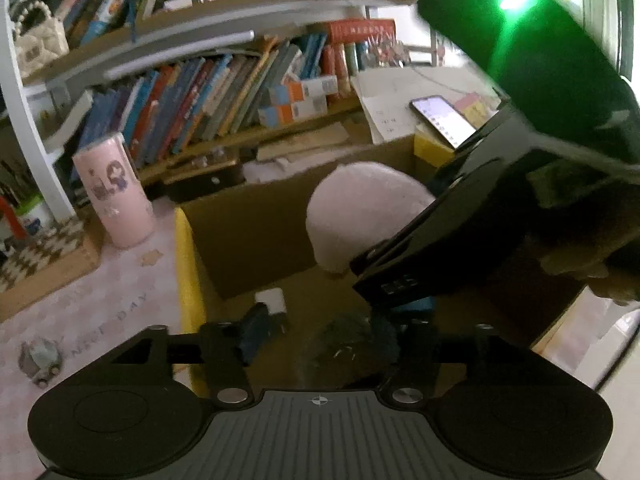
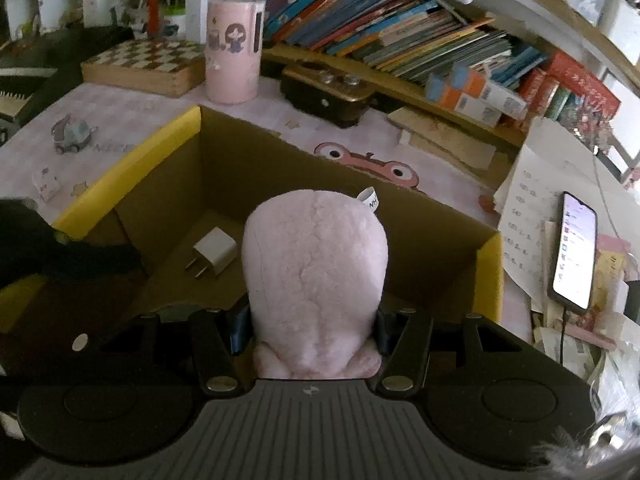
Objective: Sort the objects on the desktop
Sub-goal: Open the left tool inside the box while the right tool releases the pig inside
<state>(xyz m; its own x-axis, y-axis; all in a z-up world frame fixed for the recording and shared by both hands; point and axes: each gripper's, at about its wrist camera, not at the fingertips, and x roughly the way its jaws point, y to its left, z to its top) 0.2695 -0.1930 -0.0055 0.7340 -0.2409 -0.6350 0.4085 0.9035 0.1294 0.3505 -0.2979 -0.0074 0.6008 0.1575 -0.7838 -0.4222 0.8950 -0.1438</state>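
My right gripper (image 2: 314, 320) is shut on a pink plush toy (image 2: 316, 272) and holds it over an open cardboard box (image 2: 160, 148) with yellow-edged flaps. A white charger plug (image 2: 212, 258) lies on the box floor. In the left wrist view the same plush toy (image 1: 360, 216) hangs in the right gripper's black body (image 1: 460, 232) above the box (image 1: 248, 232). My left gripper (image 1: 324, 344) is low inside the box, open, with a dark blurred object (image 1: 348, 344) between its fingers; whether it touches is unclear. The plug (image 1: 272, 300) lies just beyond.
A pink cylindrical container (image 2: 234, 48), a chessboard box (image 2: 148, 64), a small toy car (image 2: 74, 134) and a dark case (image 2: 328, 92) sit on the pink mat beyond the box. A lit phone (image 2: 574, 252) lies on papers at right. Book shelves stand behind.
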